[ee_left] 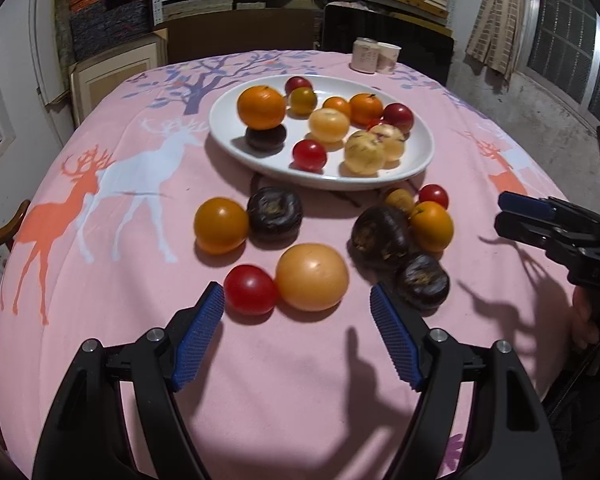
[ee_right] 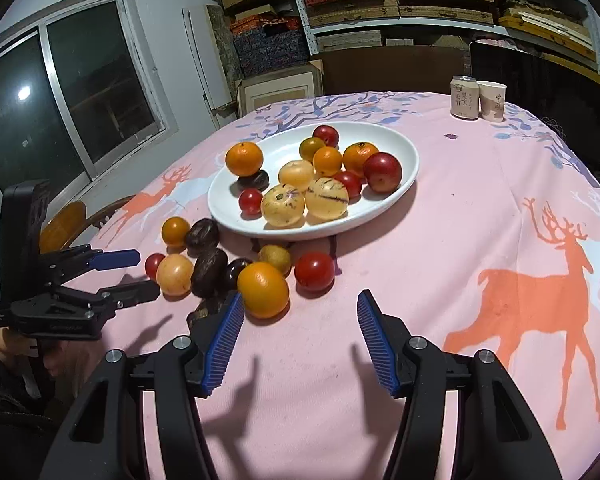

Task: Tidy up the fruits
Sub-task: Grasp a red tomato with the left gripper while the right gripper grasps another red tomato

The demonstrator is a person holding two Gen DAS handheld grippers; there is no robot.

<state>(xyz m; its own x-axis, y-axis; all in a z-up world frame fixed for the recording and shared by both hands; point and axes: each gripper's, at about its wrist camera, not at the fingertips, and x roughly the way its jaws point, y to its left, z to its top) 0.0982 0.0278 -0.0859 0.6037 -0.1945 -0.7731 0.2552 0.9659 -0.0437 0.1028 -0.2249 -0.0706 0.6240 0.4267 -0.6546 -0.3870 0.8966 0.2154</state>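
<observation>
A white plate (ee_left: 324,182) (ee_right: 308,232) at mid-table holds several orange, red, pale yellow and dark fruits. More fruits lie loose on the pink deer-print cloth in front of it. My left gripper (ee_left: 296,288) (ee_right: 148,274) is open just above the cloth, its pads apart on either side of a pale orange fruit (ee_left: 312,276) and a red tomato (ee_left: 250,290) and touching neither. My right gripper (ee_right: 301,295) (ee_left: 499,211) is open and empty. An orange (ee_right: 263,290) sits just beyond its left pad and a red tomato (ee_right: 314,271) lies ahead. Dark fruits (ee_left: 380,238) lie between the two grippers.
A drink can (ee_right: 465,97) and a paper cup (ee_right: 493,101) stand at the far right of the table. A wooden chair back (ee_left: 4,228) rises at the left edge. Shelves with stacked boxes and a window lie beyond. A hand (ee_right: 4,340) grips the left tool.
</observation>
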